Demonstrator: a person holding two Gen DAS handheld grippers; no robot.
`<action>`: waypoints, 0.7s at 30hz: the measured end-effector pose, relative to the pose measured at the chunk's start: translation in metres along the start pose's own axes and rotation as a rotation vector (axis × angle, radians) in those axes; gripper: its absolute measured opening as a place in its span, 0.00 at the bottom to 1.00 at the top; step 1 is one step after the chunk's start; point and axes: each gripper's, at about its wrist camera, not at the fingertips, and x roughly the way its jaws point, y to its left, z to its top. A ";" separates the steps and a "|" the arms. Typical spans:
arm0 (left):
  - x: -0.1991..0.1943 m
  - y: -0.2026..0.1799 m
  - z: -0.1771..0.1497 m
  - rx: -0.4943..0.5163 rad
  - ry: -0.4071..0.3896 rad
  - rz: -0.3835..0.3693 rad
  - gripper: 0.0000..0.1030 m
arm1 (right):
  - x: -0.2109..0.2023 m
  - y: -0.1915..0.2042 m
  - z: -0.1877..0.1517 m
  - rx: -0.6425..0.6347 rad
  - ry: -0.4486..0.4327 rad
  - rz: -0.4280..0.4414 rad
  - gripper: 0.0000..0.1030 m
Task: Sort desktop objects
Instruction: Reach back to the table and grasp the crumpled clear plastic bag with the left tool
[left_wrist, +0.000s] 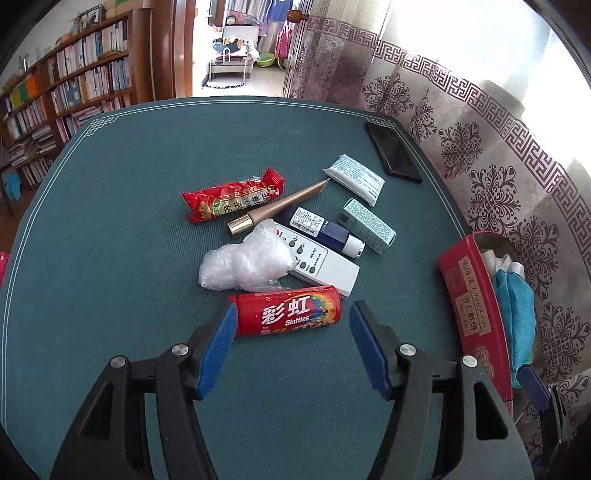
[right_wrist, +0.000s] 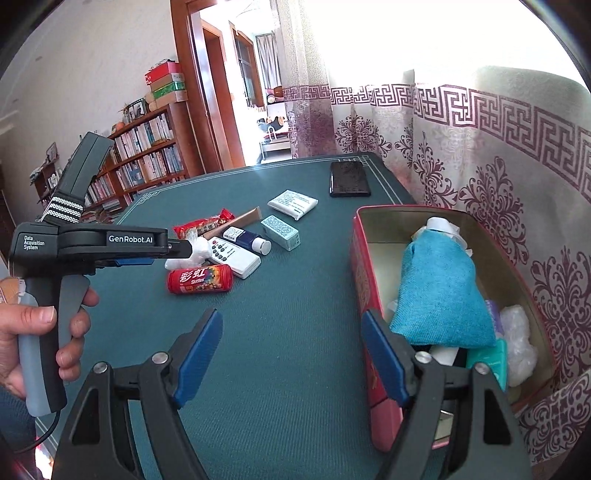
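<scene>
Okay, leftmost in the right wrist view: a hand (right_wrist: 35, 332) grips the left gripper (left_wrist: 291, 317) by its handle, jaws well apart, nothing held. From its own camera the Skittles can (left_wrist: 288, 309) lies on its side between the blue pads (left_wrist: 218, 347), pads not pressing it; contact at the left pad can't be told.

Green table mat (left_wrist: 110, 229) carries the pile, mid-table. Red snack packet (left_wrist: 232, 201) at the left end, gold tube (left_wrist: 277, 208) just beside it, slanting. Crumpled clear plastic bag (left_wrist: 245, 264) sits behind the can, overlapping the white remote (left_wrist: 325, 267). Navy bottle with white cap (left_wrist: 325, 230) lies against the remote's far side, then the teal patterned box (left_wrist: 369, 225). White tissue pack (left_wrist: 354, 179) further back, black phone (left_wrist: 393, 153) near the mat's far right corner, apart from the rest.

Right side: red tin (right_wrist: 364, 280) at the table edge, open top, blue cloth (right_wrist: 441, 288) inside over a white bottle and small packets, clear plastic in the near corner. Right gripper (right_wrist: 291, 354) hovers with its jaws wide and empty, right pad over the tin's near wall. Patterned curtain (right_wrist: 498, 155) behind.
</scene>
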 end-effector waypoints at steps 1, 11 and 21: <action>0.001 0.003 0.000 -0.002 -0.001 0.003 0.64 | 0.002 0.002 0.000 -0.001 0.005 0.000 0.79; 0.025 0.032 0.006 -0.043 0.024 -0.036 0.64 | 0.034 0.022 0.004 -0.016 0.083 0.036 0.79; 0.068 0.034 0.038 0.020 0.051 -0.044 0.74 | 0.083 0.037 0.017 -0.015 0.213 0.095 0.79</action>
